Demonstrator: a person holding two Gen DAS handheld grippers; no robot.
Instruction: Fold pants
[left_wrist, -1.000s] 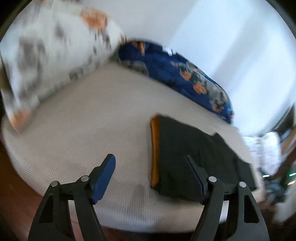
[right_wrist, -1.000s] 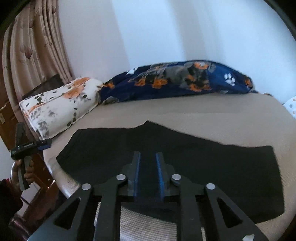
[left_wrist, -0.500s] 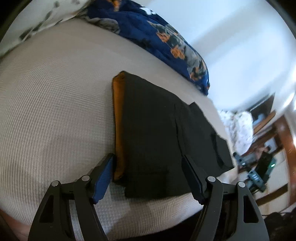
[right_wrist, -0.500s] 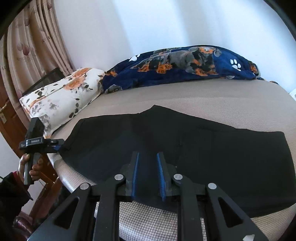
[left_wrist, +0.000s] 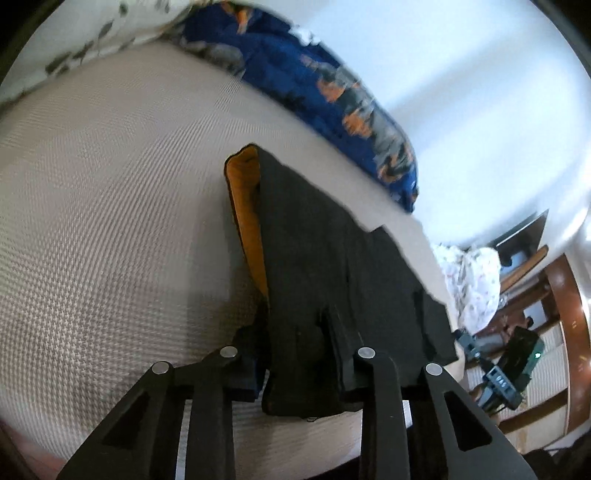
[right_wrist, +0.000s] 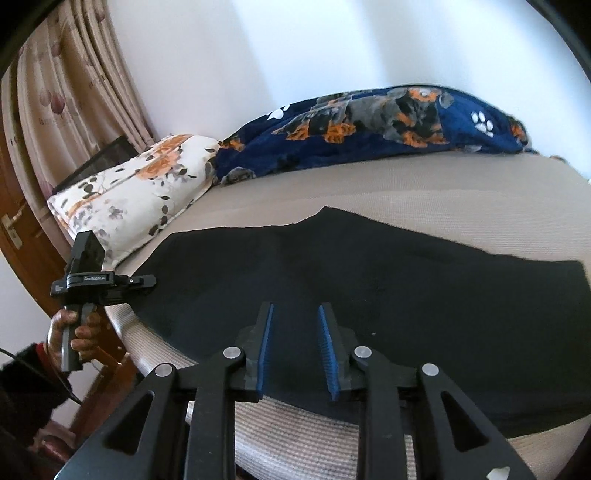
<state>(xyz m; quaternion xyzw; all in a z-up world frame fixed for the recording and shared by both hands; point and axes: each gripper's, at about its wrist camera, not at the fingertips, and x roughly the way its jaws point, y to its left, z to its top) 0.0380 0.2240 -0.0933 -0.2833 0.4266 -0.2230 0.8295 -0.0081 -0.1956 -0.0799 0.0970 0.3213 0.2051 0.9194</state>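
Black pants (right_wrist: 369, 280) lie flat across the beige bed, folded lengthwise, with an orange lining (left_wrist: 245, 218) showing at the waist end in the left wrist view. My left gripper (left_wrist: 295, 350) straddles the near corner of the pants (left_wrist: 325, 266) at the waistband, with cloth between its fingers and the jaws partly closed. It also shows in the right wrist view (right_wrist: 144, 282) at the pants' left end. My right gripper (right_wrist: 295, 339) hovers over the pants' near edge, jaws open, blue pads bare.
A navy dog-print blanket (right_wrist: 369, 122) lies along the wall. A floral pillow (right_wrist: 136, 192) sits at the bed's left end. The bed's front edge (right_wrist: 280, 424) is just below my right gripper. Curtains (right_wrist: 62, 92) and a wooden door are at left.
My left gripper moved onto the pants' waist corner and narrowed around it. My right gripper's jaws opened from nearly shut, releasing the cloth.
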